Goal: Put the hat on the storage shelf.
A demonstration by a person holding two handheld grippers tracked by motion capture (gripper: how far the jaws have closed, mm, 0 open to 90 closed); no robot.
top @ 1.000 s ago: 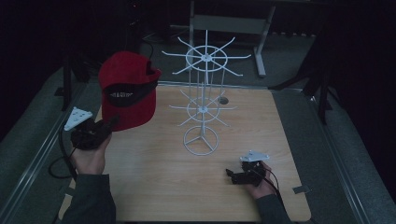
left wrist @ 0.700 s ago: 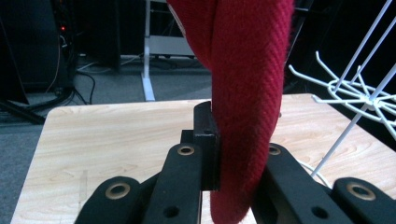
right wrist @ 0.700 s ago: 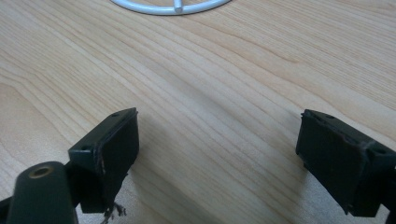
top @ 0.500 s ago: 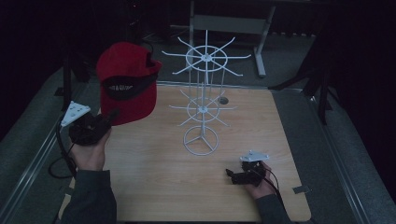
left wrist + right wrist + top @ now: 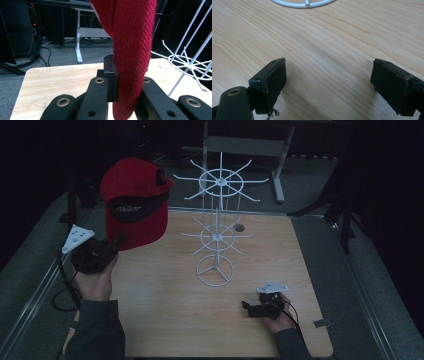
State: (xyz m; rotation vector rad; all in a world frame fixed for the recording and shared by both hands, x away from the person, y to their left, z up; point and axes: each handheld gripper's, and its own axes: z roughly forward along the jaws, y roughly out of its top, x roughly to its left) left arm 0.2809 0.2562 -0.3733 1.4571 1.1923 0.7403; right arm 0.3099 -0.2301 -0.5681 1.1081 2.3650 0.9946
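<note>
Dark room all around, pale wood table (image 5: 165, 320) under dim light, and we start closest in. Down at the near right edge sits the right gripper (image 5: 252, 308), low over the wood, jaws spread wide with nothing between them; its own view looks along bare grain with the rim of the rack's base ring at the top. That hand looks parked.

Over on the near left, the left gripper (image 5: 116, 245) is up off the table, and it is clamped on the cap (image 5: 135, 202). The left gripper view settles it: red twill fabric pinched between the two black pads, running up and out of the top of that view. So the cap rises from the fingers, crown high and leaning toward the middle of the table, black strap facing the camera.

Now the relation that matters. The white wire rack (image 5: 218, 227) stands mid-table, to the right of the cap and beyond it, two tiers of spokes on one post. The cap sits about level with the top wheel in the high view, apart from the spoke tips. If it is meant for a spoke, my call is a carry rightward, and the left hand is the one placed to do it.
</note>
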